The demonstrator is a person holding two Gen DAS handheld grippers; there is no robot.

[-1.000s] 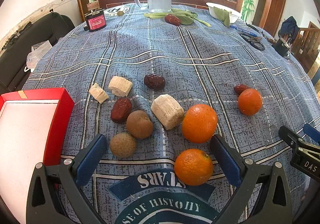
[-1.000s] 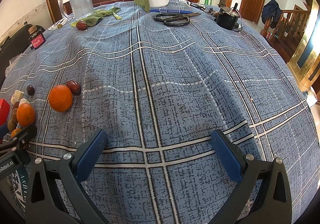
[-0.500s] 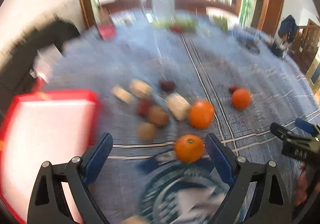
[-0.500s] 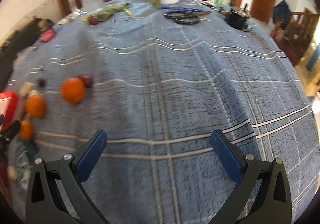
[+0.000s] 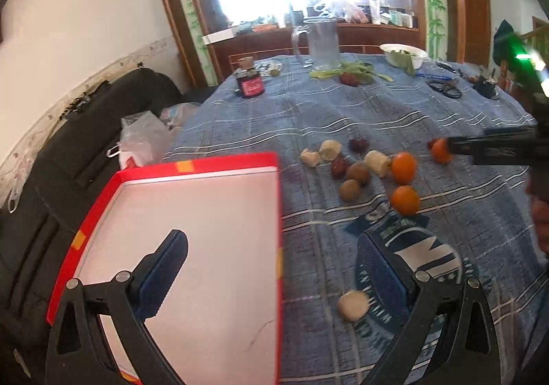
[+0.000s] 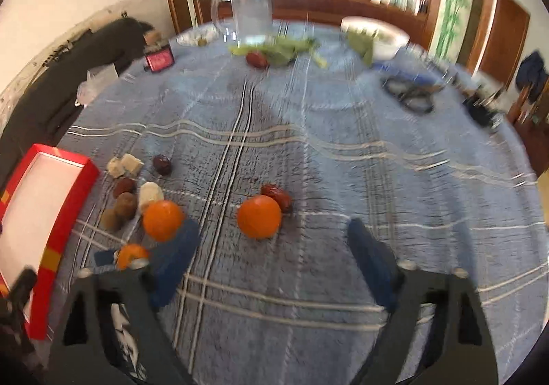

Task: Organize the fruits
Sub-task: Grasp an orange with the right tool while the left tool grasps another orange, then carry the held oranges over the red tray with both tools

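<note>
Both open, empty tools [image 5: 271, 268] [image 6: 274, 256] pulled back; red tray [image 5: 192, 167] lies lengthwise toward camera.

The right gripper [image 5: 459, 146], seen from the left wrist, hides part of the far orange [image 5: 439, 151]. From the right wrist, its own left finger [image 6: 176, 253] covers part of the nearest orange [image 6: 130, 255] left of the jaws. Ahead of the jaws, the scissors [image 6: 411, 95] and bowl [image 6: 377, 36] smear with blur. The red tray [image 5: 192, 247] runs off the frame's bottom.
</note>
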